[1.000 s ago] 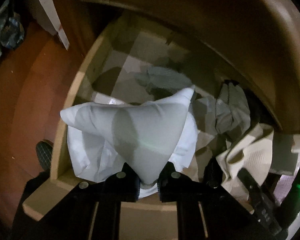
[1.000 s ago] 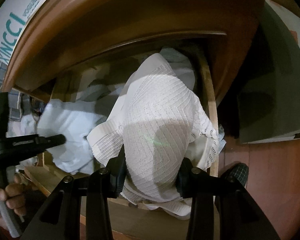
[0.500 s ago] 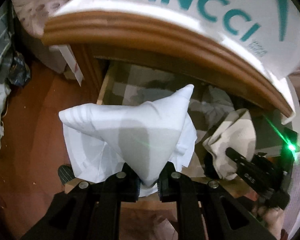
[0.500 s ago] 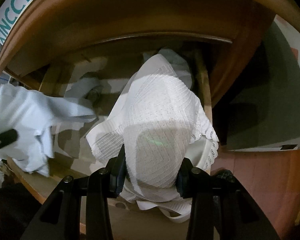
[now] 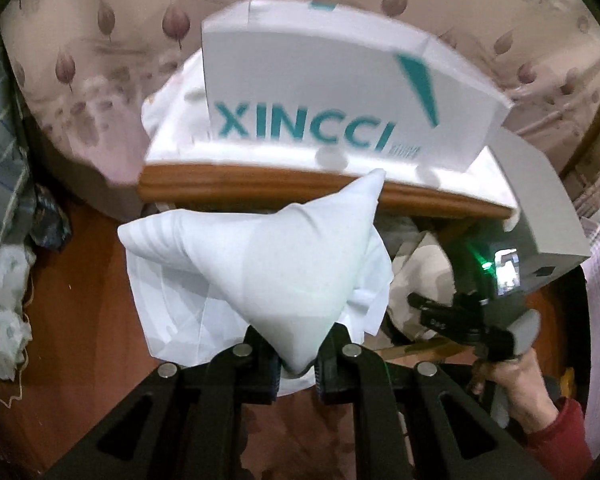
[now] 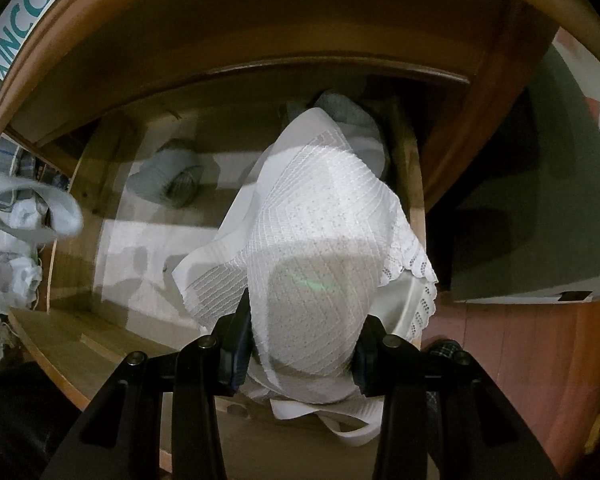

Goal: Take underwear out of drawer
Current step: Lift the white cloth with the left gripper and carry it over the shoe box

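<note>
**Both grippers hold white underwear at the open drawer**

Our left gripper [image 5: 298,354] pinches a plain white piece of underwear [image 5: 260,256], its jaws pressed tight on a bunched corner of the cloth. The rest of the fabric spreads out above the jaws and hangs clear of the drawer [image 6: 112,240], in front of the wooden edge of the dresser top [image 5: 324,188]. On that top stands a white box [image 5: 340,92] with teal lettering.

Our right gripper [image 6: 302,350] is clamped on a second garment, a white ribbed piece of underwear [image 6: 316,232] with a scalloped lace hem. This one sits over the right side of the drawer, with a white band trailing below the jaws over the drawer's front wall.

Inside the drawer, to the left of the ribbed piece, we see a rolled grey garment [image 6: 172,184] lying on the drawer floor. In the left wrist view a hand [image 5: 512,384] in a red sleeve [image 5: 560,436] grips the handle of the right gripper beside the drawer.
</note>
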Demonstrator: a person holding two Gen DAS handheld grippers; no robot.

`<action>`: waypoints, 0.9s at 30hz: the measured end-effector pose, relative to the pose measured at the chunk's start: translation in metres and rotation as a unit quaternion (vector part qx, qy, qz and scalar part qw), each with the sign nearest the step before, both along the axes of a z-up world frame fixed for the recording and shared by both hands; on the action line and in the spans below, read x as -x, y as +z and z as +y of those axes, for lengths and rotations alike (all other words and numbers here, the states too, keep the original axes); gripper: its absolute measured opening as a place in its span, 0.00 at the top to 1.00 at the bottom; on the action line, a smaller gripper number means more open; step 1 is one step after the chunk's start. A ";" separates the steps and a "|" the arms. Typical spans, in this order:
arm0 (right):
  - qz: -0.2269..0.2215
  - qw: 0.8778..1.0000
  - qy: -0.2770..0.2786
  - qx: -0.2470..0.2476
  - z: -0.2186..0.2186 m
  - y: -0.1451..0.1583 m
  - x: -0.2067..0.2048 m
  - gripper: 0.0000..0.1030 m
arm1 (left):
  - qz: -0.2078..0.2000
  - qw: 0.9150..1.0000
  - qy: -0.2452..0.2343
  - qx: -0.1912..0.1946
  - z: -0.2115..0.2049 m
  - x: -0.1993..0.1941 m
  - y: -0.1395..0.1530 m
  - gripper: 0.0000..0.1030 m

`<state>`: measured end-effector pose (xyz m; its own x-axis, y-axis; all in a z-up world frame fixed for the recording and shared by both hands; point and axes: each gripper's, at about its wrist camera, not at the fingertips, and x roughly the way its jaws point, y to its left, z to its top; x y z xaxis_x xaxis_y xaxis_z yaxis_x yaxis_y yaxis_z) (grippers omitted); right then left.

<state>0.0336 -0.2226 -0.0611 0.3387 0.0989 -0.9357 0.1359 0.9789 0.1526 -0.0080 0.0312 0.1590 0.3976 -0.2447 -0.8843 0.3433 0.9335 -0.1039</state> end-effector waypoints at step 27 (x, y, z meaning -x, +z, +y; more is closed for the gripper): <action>0.009 1.000 -0.008 -0.012 -0.004 -0.005 0.001 0.63 | -0.100 0.994 -0.012 0.043 -0.035 -0.123 0.166 0.88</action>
<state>0.0330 -0.2263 -0.0657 0.3241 0.1155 -0.9389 0.1535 0.9729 0.1727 0.1146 -0.0037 0.3250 0.5569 -0.3279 -0.7632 0.3880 0.9151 -0.1100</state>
